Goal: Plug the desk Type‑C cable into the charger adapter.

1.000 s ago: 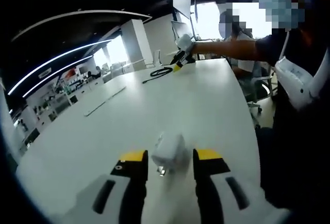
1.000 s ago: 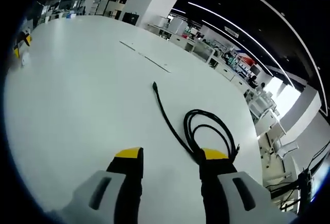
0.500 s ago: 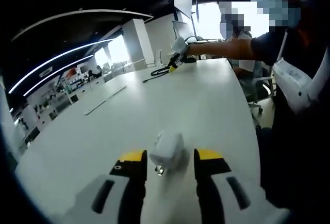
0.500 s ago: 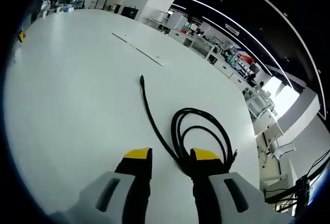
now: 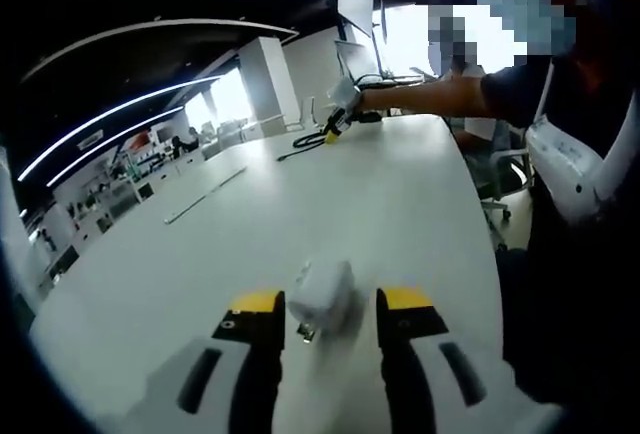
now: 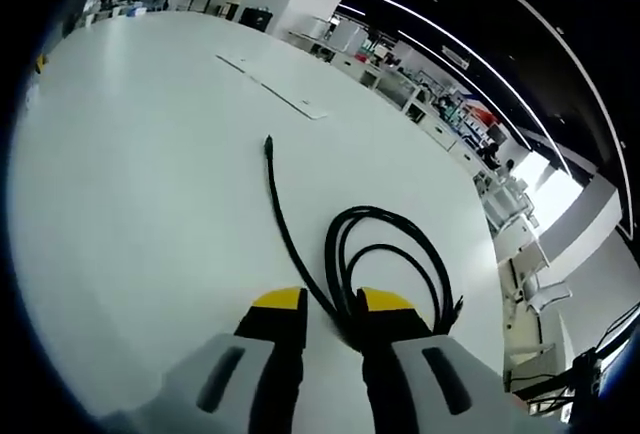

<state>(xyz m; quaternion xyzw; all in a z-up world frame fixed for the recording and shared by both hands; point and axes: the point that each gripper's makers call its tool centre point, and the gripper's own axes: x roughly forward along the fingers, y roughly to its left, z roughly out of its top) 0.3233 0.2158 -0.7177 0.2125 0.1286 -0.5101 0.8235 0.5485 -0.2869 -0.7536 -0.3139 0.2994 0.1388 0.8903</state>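
- Over the past second the right gripper (image 6: 331, 316) has narrowed its yellow-tipped jaws from a wide spread to a slim gap and closed in on the black coiled Type-C cable (image 6: 385, 259). A strand of the cable now runs down between the jaw tips, though whether they already pinch it cannot be told.
- The cable's free tail runs straight ahead of the right jaws and slightly left, ending in its small dark plug (image 6: 267, 141) on the white desk (image 6: 130, 154). Its long axis lies roughly along the jaws' line.
- The left gripper (image 5: 329, 300) has barely shifted. Its jaws stand parted, with the small white charger adapter (image 5: 322, 296) resting between the tips. The gaps on either side are slim, and a firm grip cannot be confirmed.
- Seen from the left gripper, the right gripper sits far ahead and slightly right across the desk, at the end of a person's outstretched arm (image 5: 440, 97).
- The coming move likely turns on this: the right gripper is nearer the cable, the left nearer the adapter, well apart.
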